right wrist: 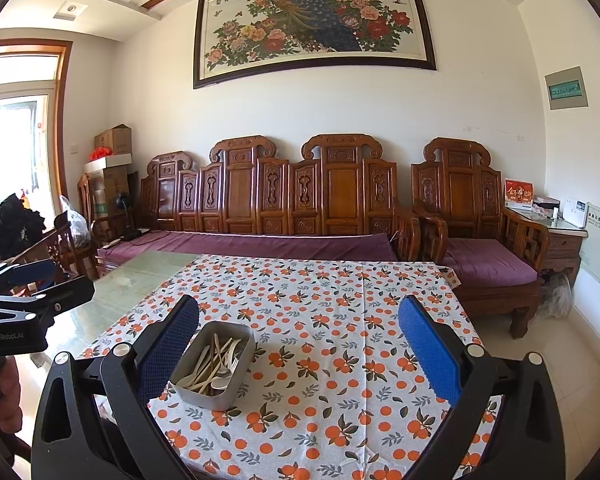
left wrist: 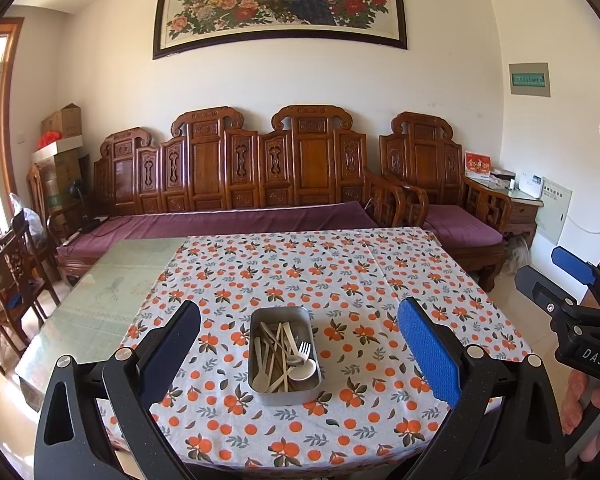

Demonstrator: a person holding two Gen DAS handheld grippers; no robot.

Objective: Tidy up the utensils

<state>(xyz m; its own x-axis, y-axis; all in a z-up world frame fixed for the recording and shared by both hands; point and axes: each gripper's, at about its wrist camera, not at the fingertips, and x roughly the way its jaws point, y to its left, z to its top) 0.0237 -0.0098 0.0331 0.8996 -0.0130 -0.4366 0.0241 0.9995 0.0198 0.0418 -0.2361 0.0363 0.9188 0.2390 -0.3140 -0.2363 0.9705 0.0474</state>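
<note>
Standing beside the table [left wrist: 380, 256], I see a metal tin [left wrist: 285, 354] on the orange-printed cloth [left wrist: 340, 280], at the near side. All the utensils [left wrist: 280, 350] lie inside it in a loose heap: pale spoons, some thin sticks, one metal fork [left wrist: 304, 350] with its prongs up. No utensil lies on the cloth that I can see.

The left gripper [left wrist: 300, 336] hangs above the near edge, its jaws spread wide and holding nothing; the tin shows between the two blue pads. The right gripper [right wrist: 300, 340] is also wide open and empty, and the tin [right wrist: 216, 364] sits toward its left finger.

This picture fits two stages: utensils gathered into the tin as the task wants, or a mixed heap waiting for sorting. I cannot decide which.

If a piece must be handled, I think one gripper should hold the tin wall, because the tin looks light and may slide. The handles cross each other, so taking a top piece by its free end seems safest.
</note>
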